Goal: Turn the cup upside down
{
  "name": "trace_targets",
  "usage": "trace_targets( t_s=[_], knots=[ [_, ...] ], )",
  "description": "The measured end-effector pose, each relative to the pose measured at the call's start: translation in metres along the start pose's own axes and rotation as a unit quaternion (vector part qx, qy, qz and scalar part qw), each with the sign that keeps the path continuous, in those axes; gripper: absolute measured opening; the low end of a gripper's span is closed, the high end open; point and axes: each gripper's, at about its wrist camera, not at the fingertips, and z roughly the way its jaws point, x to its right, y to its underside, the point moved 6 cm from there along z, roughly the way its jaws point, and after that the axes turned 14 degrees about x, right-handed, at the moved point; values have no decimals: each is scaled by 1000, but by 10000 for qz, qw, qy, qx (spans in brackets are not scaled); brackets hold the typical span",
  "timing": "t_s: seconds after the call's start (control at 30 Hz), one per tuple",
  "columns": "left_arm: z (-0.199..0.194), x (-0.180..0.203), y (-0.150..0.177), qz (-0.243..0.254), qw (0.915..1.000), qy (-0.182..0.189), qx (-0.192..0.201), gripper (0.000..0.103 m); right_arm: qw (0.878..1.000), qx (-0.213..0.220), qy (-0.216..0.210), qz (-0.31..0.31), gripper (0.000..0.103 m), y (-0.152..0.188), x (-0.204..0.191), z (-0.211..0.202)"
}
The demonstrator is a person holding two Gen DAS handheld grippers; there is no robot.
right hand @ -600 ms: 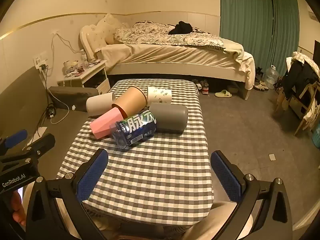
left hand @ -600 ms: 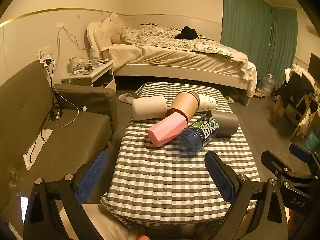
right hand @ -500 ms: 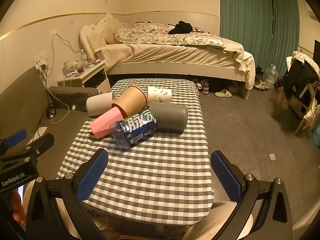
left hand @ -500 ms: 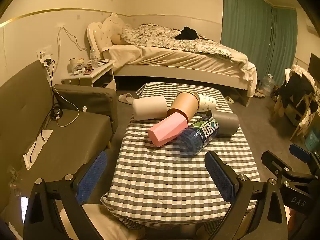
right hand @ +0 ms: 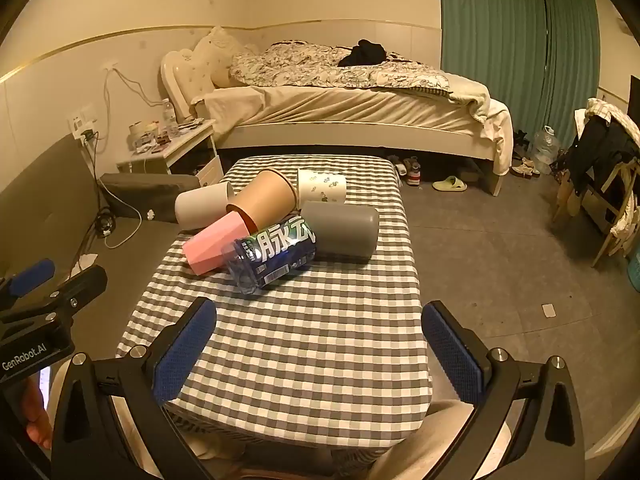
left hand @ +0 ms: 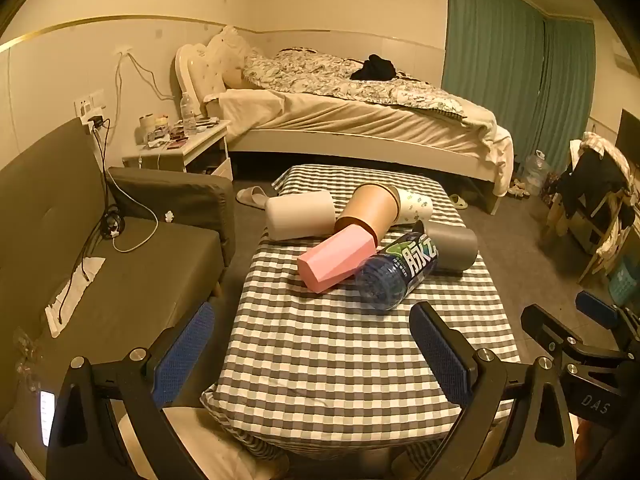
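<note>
Almost nothing has moved since 0.6 s ago: both wrist views are framed the same, cups lie the same, only a tiny drift of the other gripper at each frame edge.

Left gripper hangs over the near end of the checkered table, fingers spread wide, nothing between the blue pads. Right gripper likewise: fingers released, empty, well short of the pile. Judged: both are parked back and open because no cup has been picked yet.

Task's thing: 5 cups lie on their sides in a cluster at the far half of the table. Pink faceted cup is nearest, its far end poking into the mouth of the brown paper cup. White cup sits to the left, touching the brown one. Patterned paper cup is behind, grey cup to the right. A blue-labelled bottle lies across the front, touching pink and grey.

Which cup is meant, cannot tell. Judged: pink is the easiest reach, but it is nested in brown and pressed by the bottle, so pulling it may roll the neighbours. None is upside down yet; task not started.

Bed and nightstand in the background, irrelevant.
</note>
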Motion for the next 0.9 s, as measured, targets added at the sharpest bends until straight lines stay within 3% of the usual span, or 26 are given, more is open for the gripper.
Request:
trace_targets(
  t_s=[0.9],
  knots=[
    [4, -3, 6, 8, 9999, -91, -42, 101, 9997, -71, -179, 133, 103, 2, 3, 8]
  ],
)
